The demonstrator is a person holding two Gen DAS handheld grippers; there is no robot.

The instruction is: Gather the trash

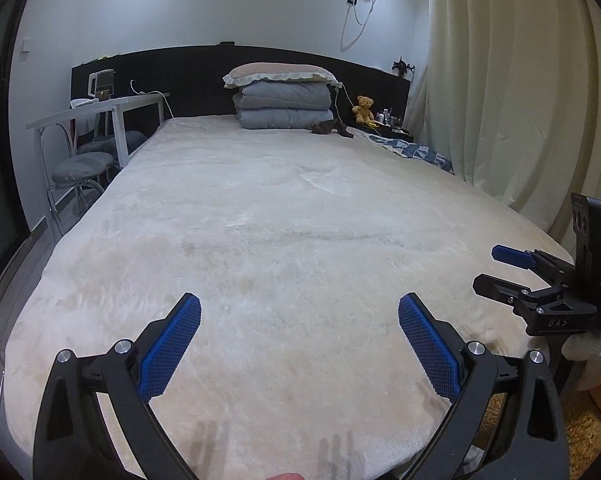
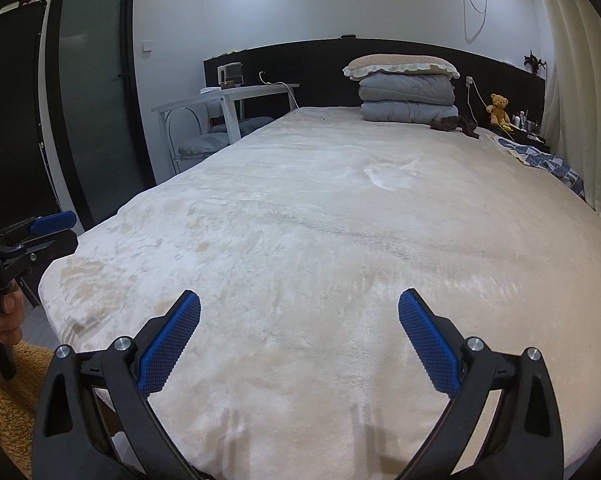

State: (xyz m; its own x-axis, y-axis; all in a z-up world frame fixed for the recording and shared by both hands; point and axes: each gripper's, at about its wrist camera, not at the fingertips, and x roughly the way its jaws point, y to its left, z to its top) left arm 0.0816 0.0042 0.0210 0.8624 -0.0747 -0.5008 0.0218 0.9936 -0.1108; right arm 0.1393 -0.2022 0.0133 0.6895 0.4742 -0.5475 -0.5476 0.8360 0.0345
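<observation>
A wide bed with a cream plush cover (image 1: 284, 216) fills both views (image 2: 324, 224). My left gripper (image 1: 299, 336) is open and empty above the foot of the bed. My right gripper (image 2: 299, 334) is open and empty beside it. The right gripper also shows at the right edge of the left wrist view (image 1: 500, 272), and the left gripper at the left edge of the right wrist view (image 2: 52, 228). A small dark crumpled item (image 1: 332, 127) lies near the headboard, also in the right wrist view (image 2: 456, 125). No clear trash shows on the cover.
Folded grey quilts with a pillow (image 1: 282, 98) sit at the headboard. A teddy bear (image 1: 363, 109) and small bottles stand on the right nightstand. A white desk (image 1: 96, 114) and chairs (image 1: 82, 166) stand left of the bed. Curtains (image 1: 500, 92) hang right. A dark door (image 2: 92, 92) is at left.
</observation>
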